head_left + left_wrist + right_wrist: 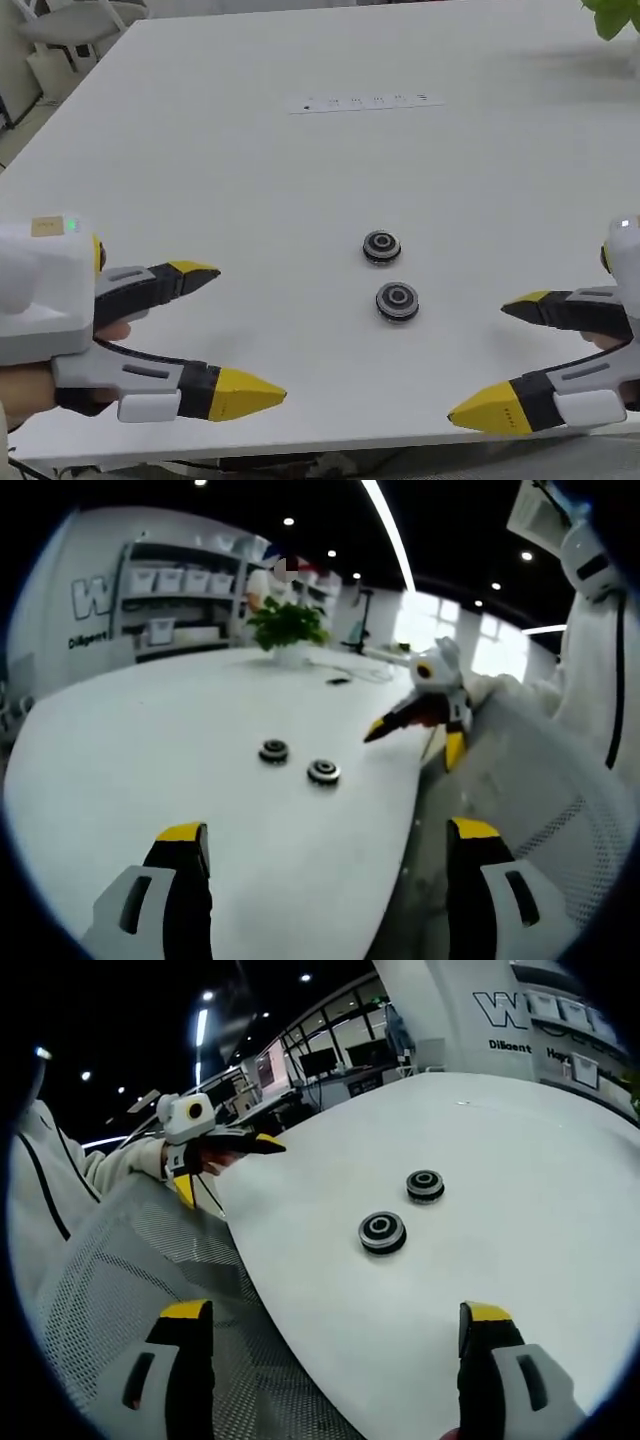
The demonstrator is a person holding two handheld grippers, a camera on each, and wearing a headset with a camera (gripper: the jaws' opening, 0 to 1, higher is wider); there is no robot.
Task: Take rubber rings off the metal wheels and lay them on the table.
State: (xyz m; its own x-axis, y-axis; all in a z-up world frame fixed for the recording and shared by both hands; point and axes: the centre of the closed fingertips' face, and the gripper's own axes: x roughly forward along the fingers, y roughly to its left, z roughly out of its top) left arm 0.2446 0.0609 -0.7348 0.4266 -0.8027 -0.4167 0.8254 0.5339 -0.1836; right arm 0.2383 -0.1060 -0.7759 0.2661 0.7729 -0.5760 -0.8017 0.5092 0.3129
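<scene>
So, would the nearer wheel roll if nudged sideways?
The nearer wheel lies flat on the table, so it would probably slide rather than roll. It looks metal, so it is likely heavy for its size, and its rubber ring may grip.

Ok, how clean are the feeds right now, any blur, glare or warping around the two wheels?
Head view: even soft light, near wheel and far wheel fairly sharp, faint shadows, plant corner smeared. Left gripper view: fisheye bends the table, wheels small and soft, ceiling strip light glares. Right gripper view: same bending, wheels larger, clearer.
</scene>
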